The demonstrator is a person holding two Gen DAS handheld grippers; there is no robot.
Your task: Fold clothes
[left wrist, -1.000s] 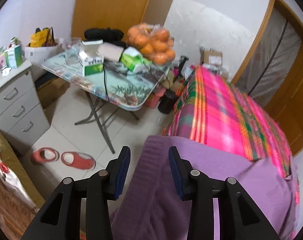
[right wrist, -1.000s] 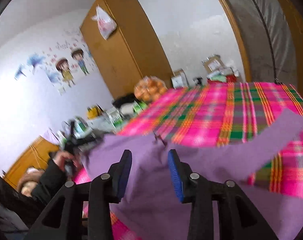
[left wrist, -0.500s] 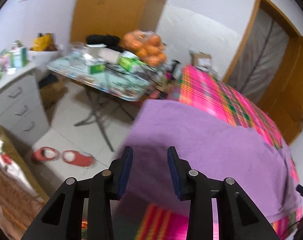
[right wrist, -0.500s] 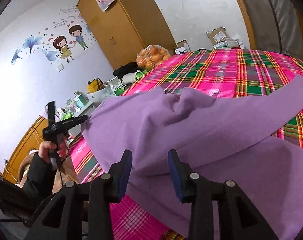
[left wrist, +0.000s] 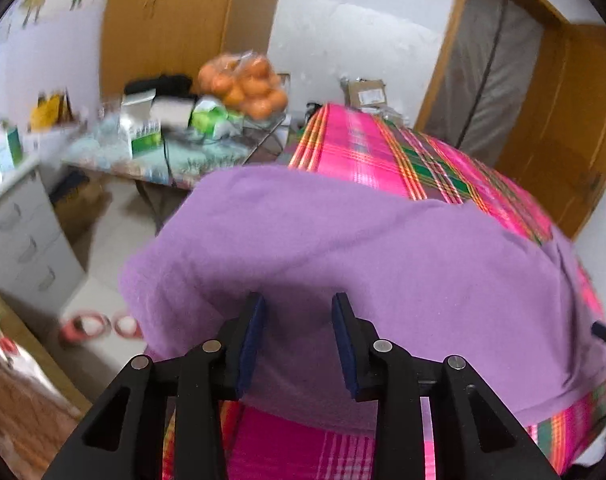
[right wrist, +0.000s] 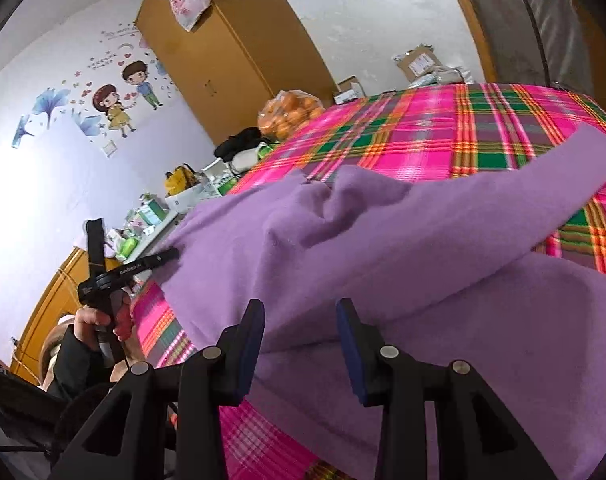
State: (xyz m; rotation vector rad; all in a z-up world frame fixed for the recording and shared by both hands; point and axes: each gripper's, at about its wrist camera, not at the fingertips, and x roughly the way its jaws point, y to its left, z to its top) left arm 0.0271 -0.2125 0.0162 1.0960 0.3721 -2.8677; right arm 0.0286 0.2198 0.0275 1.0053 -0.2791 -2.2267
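A purple knit garment point(left wrist: 363, 248) lies spread and partly folded over itself on the bed's pink plaid cover point(left wrist: 383, 148). My left gripper point(left wrist: 299, 304) hovers over its near edge. Its jaws are closing, with cloth showing behind the gap but no pad pressing on it. In the right wrist view the same garment point(right wrist: 423, 248) has a sleeve stretched toward the right across the plaid cover point(right wrist: 443, 128). My right gripper point(right wrist: 301, 308) stands open just above a fold. At the left of that view a hand point(right wrist: 91, 320) holds the left gripper at the garment's edge.
Beside the bed stands a folding table with a bag of oranges point(left wrist: 243, 84) and boxes. Grey drawers point(left wrist: 19, 236) and red slippers point(left wrist: 99, 324) are at the left on the tiled floor. A wooden wardrobe point(left wrist: 175, 20) and a door point(left wrist: 563, 120) stand behind.
The left gripper has swung right, from beside the hanging garment to over the bed; its jaws have narrowed slightly. The right gripper has sunk toward the cloth. The garment has settled flatter.
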